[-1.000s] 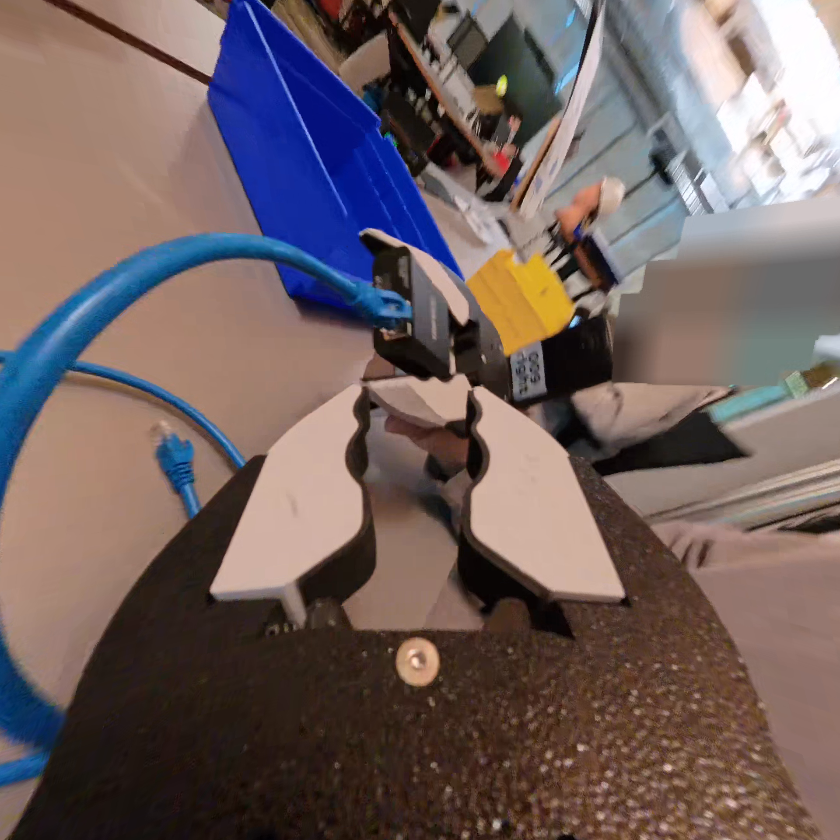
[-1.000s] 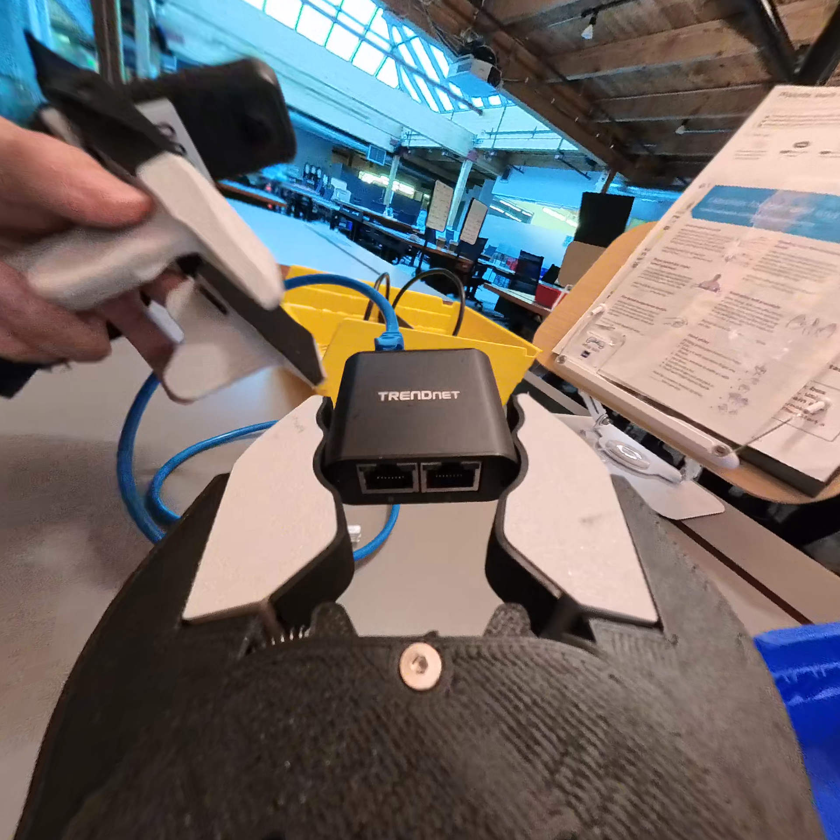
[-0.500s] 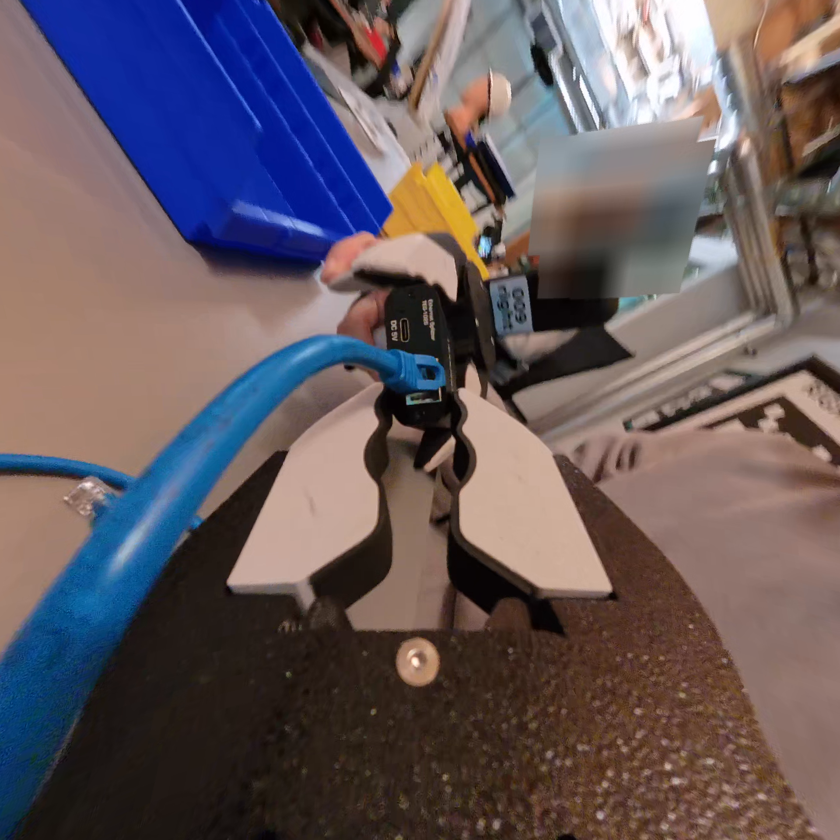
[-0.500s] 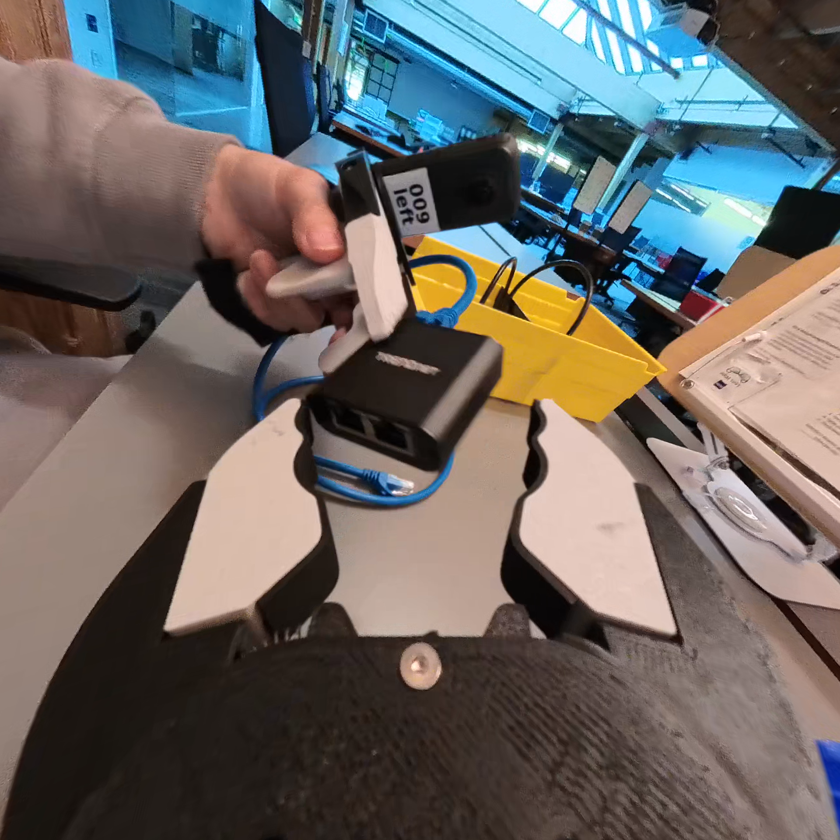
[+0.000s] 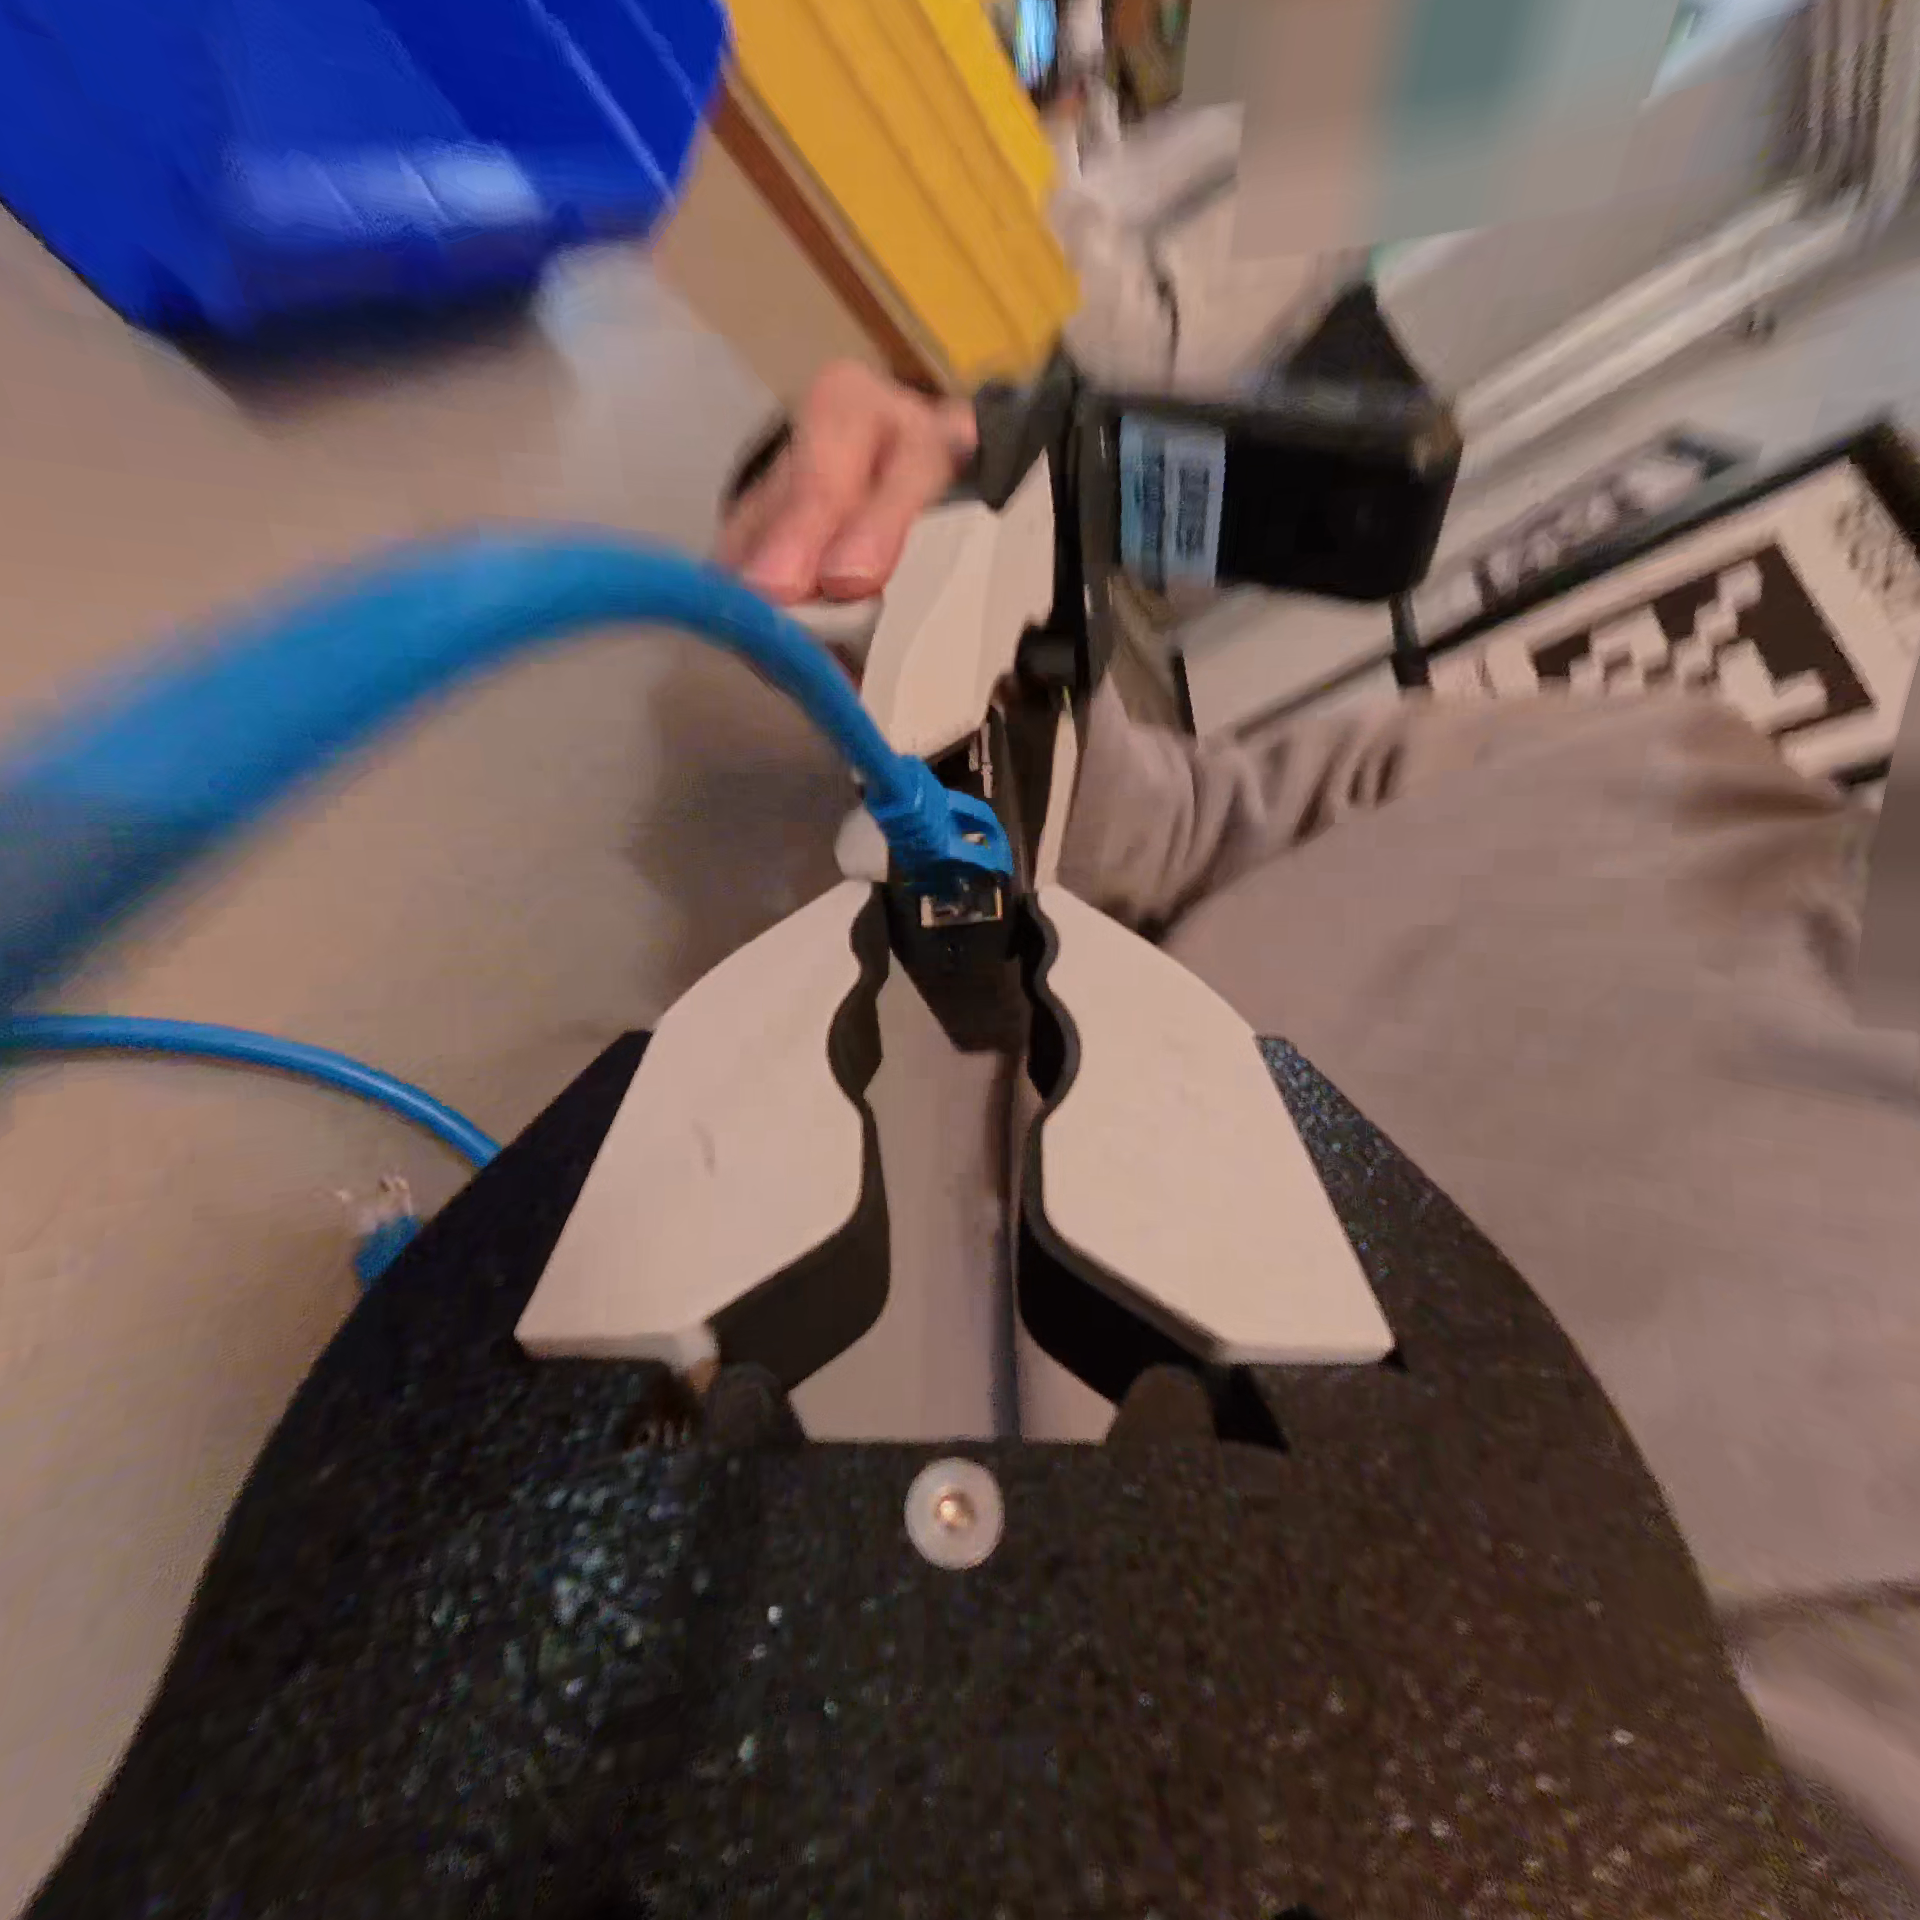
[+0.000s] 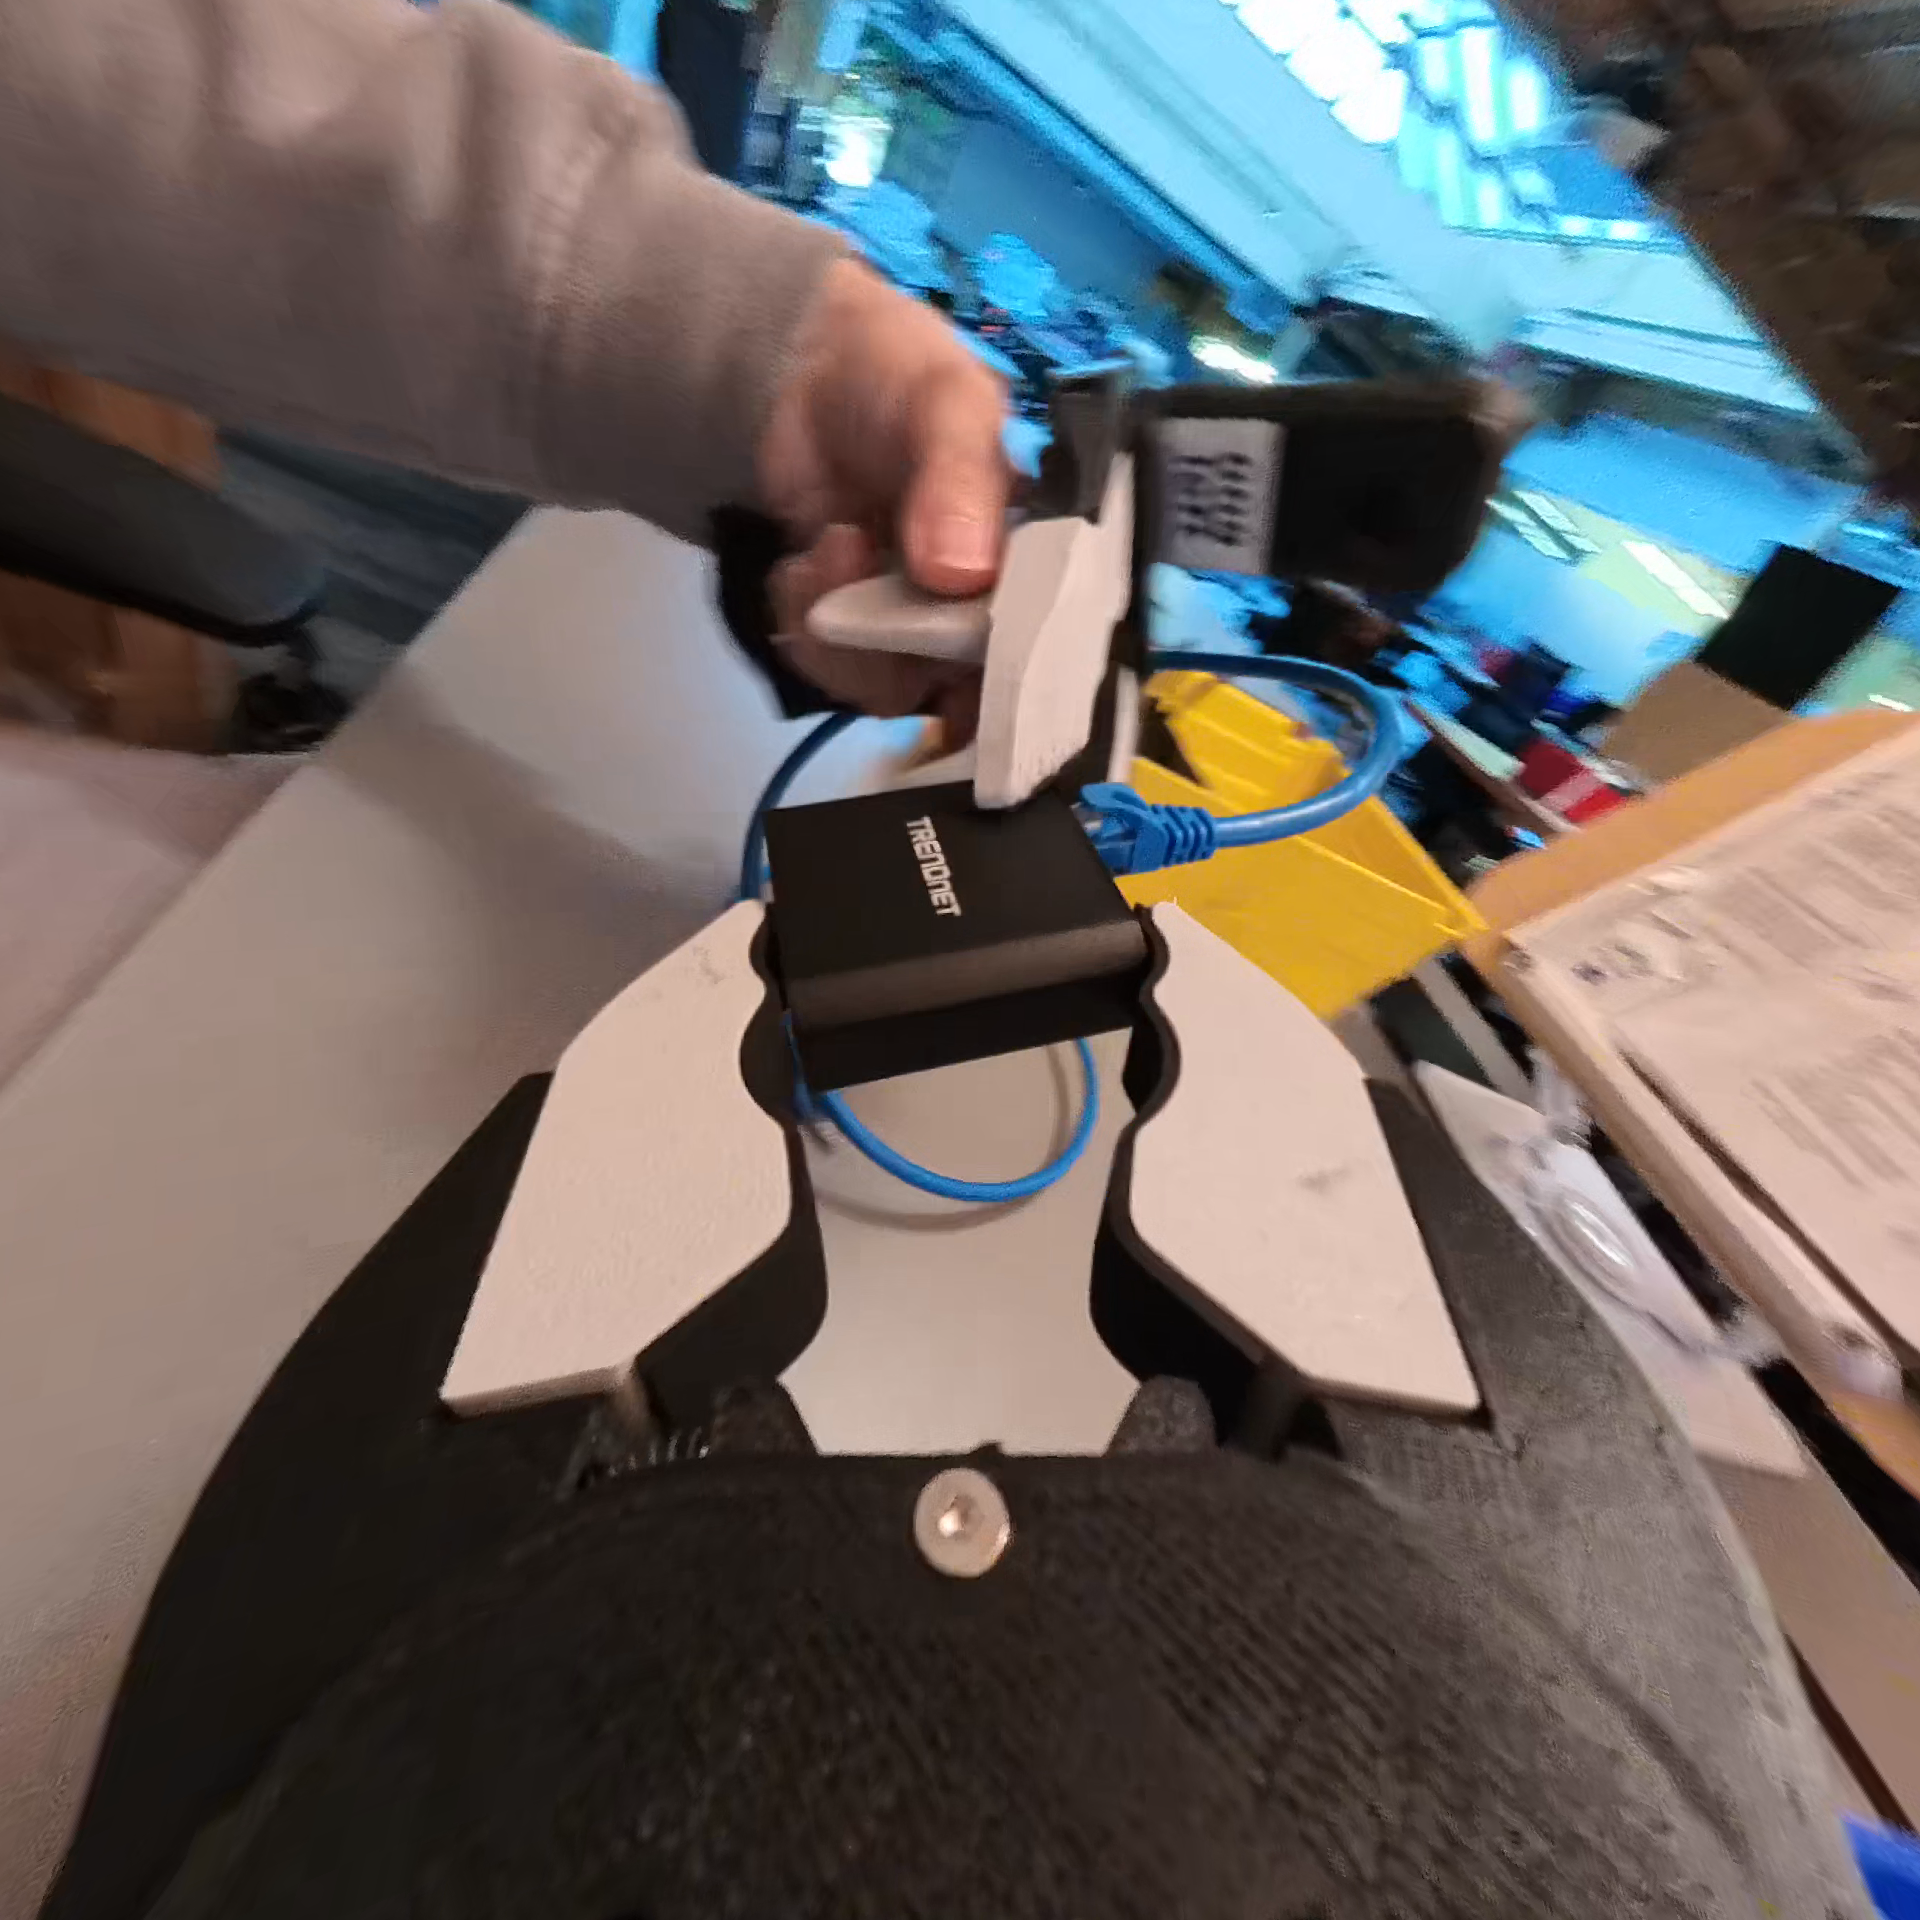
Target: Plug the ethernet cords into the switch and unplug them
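While my left gripper [image 5: 951, 925] fingers pinch the switch [image 6: 935, 914], my right gripper [image 6: 951, 977] fingers clamp it too, blue cord [image 6: 1226, 821] plugged in.

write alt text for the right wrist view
The right tool closes on a black switch above a grey table, with a blue cord plugged into its far side. The left tool grips the switch from above, before a yellow bin.

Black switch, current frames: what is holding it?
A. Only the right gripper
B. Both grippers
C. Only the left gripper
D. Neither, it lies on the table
B: the switch sits between the right gripper fingers while the left gripper clamps its far end.
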The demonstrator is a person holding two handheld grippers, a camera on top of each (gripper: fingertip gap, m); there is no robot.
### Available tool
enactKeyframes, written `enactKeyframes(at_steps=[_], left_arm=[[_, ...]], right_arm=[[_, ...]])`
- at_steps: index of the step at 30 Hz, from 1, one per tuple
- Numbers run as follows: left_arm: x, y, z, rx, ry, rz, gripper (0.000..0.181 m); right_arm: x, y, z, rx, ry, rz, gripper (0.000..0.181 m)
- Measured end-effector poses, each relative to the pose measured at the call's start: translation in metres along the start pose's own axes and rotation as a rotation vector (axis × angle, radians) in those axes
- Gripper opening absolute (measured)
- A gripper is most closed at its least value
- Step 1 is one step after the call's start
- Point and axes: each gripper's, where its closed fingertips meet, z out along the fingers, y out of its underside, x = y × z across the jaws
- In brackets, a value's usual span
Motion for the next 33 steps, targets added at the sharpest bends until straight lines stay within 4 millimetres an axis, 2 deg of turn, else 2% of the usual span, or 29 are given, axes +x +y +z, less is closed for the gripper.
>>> enactKeyframes(at_steps=[3, 5, 8, 10, 15, 18, 20, 22, 24, 28, 31, 33], left_arm=[[-0.015, -0.032, -0.015, 0.289, -0.114, -0.035, 0.031], [-0.017, -0.035, -0.019, 0.434, -0.122, -0.041, 0.038], [-0.010, -0.032, -0.014, 0.564, -0.015, -0.105, 0.044], [-0.009, -0.033, -0.013, 0.643, 0.069, -0.164, 0.045], [-0.011, -0.024, -0.009, 0.655, 0.178, -0.210, 0.030], [-0.013, -0.014, -0.012, 0.571, 0.168, -0.229, 0.024], [-0.019, 0.000, -0.013, 0.419, 0.074, -0.219, 0.023], [-0.020, 0.016, -0.014, 0.249, 0.003, -0.180, 0.023], [-0.017, 0.028, -0.017, 0.099, -0.036, -0.152, 0.023], [-0.005, 0.042, -0.018, -0.164, -0.018, -0.115, 0.023], [0.008, 0.049, -0.014, -0.319, 0.041, -0.058, 0.023], [0.013, 0.047, -0.013, -0.364, 0.078, -0.040, 0.024]], right_arm=[[0.047, 0.007, -0.003, -0.052, 0.333, 0.056, 0.066], [0.062, 0.006, -0.006, -0.030, 0.468, 0.104, 0.063], [0.065, 0.005, -0.002, -0.022, 0.566, 0.122, 0.063], [0.057, 0.003, 0.007, 0.004, 0.568, 0.117, 0.063], [0.044, -0.002, 0.021, -0.017, 0.565, 0.041, 0.062], [0.028, 0.000, 0.023, -0.053, 0.332, -0.002, 0.062], [0.019, -0.011, 0.014, -0.046, 0.216, -0.078, 0.078], [0.009, -0.017, 0.004, -0.060, 0.121, -0.125, 0.087], [0.003, -0.020, 0.001, -0.081, 0.071, -0.129, 0.093], [-0.009, -0.016, 0.012, -0.118, 0.012, -0.093, 0.102], [-0.019, -0.012, 0.018, -0.138, -0.028, -0.091, 0.101], [-0.022, -0.012, 0.020, -0.115, -0.043, -0.088, 0.089]])
